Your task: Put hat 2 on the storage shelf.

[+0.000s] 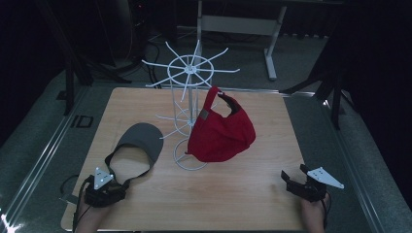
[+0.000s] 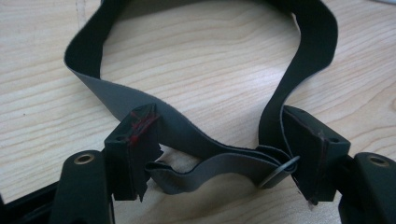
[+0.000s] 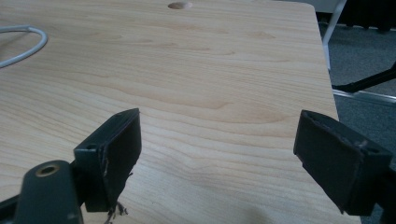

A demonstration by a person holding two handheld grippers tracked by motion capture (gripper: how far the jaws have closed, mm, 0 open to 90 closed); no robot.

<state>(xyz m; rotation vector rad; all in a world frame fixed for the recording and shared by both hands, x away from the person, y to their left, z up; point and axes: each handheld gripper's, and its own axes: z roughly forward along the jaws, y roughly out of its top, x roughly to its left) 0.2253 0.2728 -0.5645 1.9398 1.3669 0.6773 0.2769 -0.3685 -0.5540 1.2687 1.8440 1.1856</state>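
Left claw [image 2: 219,158], jaws spread, straddles the grey visor's strap [image 2: 210,154] without pinching it; the visor [image 1: 138,141] lies on the table [image 1: 243,194]. Right claw [image 3: 219,158] gapes empty. A red cap [image 1: 221,133] hangs on the white wire rack [image 1: 189,73], hiding its lower arms.

Dim high view, dark surroundings, soft low-resolution blur, brighter evenly lit claw views, faint shadows

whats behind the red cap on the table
Behind the red cap stands the white wire rack; its spokes, pole and part of its ring base show. The cap, hanging on one arm, covers the base's right side and some lower arms.
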